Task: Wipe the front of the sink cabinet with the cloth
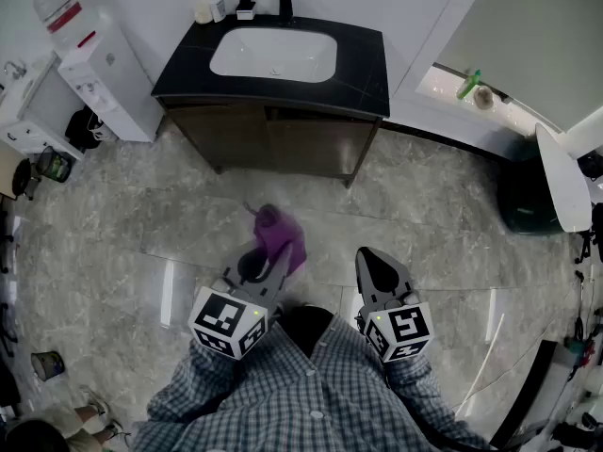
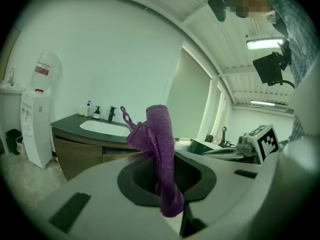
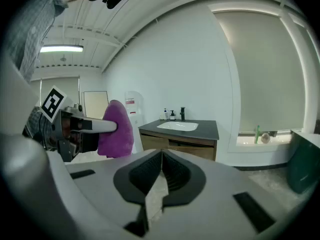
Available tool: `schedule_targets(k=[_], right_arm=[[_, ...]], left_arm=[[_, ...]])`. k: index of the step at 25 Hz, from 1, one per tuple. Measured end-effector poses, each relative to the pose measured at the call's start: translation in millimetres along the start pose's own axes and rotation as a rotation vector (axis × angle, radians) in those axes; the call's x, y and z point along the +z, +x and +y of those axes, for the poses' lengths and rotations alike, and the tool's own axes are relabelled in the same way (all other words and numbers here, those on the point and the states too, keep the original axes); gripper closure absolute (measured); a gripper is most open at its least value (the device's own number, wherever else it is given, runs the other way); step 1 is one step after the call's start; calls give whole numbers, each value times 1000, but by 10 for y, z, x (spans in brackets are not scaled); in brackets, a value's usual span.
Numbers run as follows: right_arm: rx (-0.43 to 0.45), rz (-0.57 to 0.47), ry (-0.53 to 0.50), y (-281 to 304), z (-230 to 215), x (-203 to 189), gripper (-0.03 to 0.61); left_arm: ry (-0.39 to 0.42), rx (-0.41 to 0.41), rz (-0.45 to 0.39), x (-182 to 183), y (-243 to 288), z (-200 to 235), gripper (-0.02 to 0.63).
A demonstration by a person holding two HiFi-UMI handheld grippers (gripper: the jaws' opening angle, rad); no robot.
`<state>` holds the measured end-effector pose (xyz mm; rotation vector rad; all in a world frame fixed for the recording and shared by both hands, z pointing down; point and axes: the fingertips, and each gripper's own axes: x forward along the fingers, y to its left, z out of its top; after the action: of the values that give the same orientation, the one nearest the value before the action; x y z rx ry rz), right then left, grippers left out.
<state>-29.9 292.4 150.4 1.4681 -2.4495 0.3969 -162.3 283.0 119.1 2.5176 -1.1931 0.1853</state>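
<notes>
Two claws sit close in front of you, above the tiled floor [image 1: 122, 224]. Your left claw [image 1: 271, 264] is clamped on the purple cloth [image 1: 281, 236], which bunches out past its tips. Your right claw [image 1: 379, 269] is closed on nothing. The sink cabinet [image 1: 283, 144] stands well ahead, apart from the cloth.

No readable text, water dispenser [image 1: 105, 78] labels [image 1: 64, 16] illegible
</notes>
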Motion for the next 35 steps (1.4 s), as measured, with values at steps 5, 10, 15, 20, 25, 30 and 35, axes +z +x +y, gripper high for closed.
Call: schedule_targets(k=[5,10,15,20,25,30,35], right_arm=[[1,-5,12,36,-8,-15,558],[8,-3,14,64,6,-9,558],[16,-1,9,82,5,8,558],[14,2,15,87,-8,7,558],[14,3,38,74,-39,-17,557],[20,15,58,23,-101,-94,557],[34,16,73,-17,-174,-147,557]], left_arm=[[1,-5,2,-25,14,20,560],[-3,-2,3,-33,18,43,560],[-7,0,3,-19,24,53,560],[-10,5,6,-17,26,61,560],[-10,17,13,-35,27,58,560],[-9,42,21,-66,23,9,560],[-14,90,19,-86,-17,-29,560]])
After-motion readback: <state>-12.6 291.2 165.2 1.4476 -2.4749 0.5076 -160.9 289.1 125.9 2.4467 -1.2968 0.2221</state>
